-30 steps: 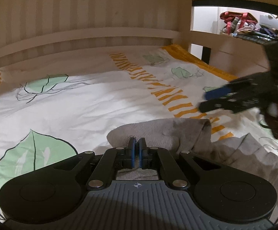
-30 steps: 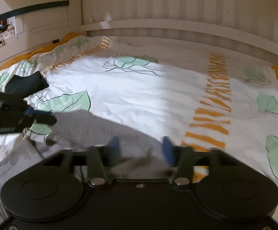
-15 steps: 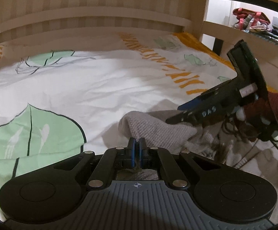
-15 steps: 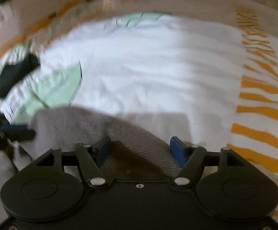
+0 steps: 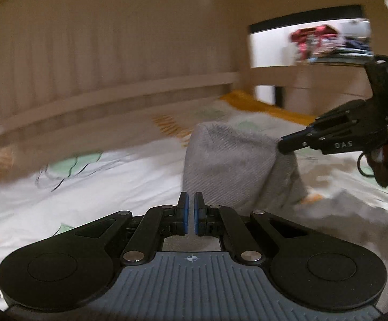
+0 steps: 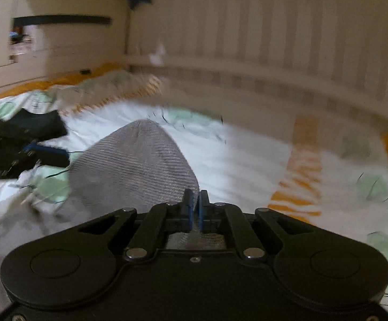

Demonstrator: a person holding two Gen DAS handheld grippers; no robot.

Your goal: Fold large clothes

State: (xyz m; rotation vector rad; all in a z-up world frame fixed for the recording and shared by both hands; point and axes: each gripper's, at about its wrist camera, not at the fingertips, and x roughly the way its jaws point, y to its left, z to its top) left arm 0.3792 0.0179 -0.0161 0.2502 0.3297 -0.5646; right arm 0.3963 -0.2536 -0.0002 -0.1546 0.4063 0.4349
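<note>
While both cameras are blurring: two grippers are working over a bed.
Right gripper (image 6: pixel 194 208): jaws having just closed, now pinching the grey garment (image 6: pixel 135 165).
Left gripper (image 5: pixel 190 212): pads nearly meeting, nothing seen between them.
Grey garment: hanging raised over the leaf-print sheet (image 5: pixel 87 187).

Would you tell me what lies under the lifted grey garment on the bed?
Under the grey garment lies the white leaf-print bedsheet, visible around it. The sheet directly beneath its raised fold is covered, so anything there cannot be seen.
</note>
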